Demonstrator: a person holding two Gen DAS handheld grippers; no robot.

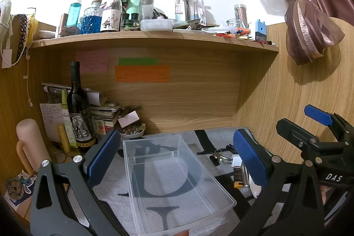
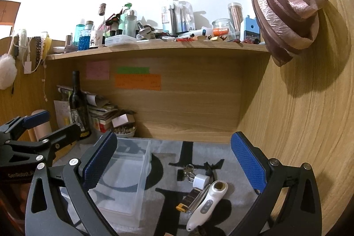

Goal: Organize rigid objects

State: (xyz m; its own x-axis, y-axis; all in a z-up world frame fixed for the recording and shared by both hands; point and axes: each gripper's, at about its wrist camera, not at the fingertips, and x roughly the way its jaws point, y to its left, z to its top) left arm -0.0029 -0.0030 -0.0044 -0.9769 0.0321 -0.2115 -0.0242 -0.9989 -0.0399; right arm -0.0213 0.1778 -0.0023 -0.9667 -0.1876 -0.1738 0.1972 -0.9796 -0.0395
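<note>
A clear plastic bin [image 1: 174, 187] stands empty on the grey mat, between my left gripper's [image 1: 177, 158] open blue pads; it also shows in the right wrist view [image 2: 126, 178]. Right of it lie a bunch of keys [image 2: 187, 170], a white charger plug [image 2: 200, 180], a dark lighter with a yellow end [image 2: 188, 199] and a white handheld device [image 2: 206, 205]. My right gripper [image 2: 174, 167] is open and empty, hovering above these items. The keys [image 1: 218, 157] and lighter [image 1: 237, 177] also show in the left wrist view.
A dark wine bottle [image 1: 78, 112], a pink flask [image 1: 31, 143], stacked books [image 1: 104, 113] and a small bowl [image 1: 132, 132] crowd the back left. A cluttered shelf [image 1: 154, 37] runs overhead. A wooden side wall [image 2: 298, 125] stands on the right, with a tied curtain [image 2: 287, 14].
</note>
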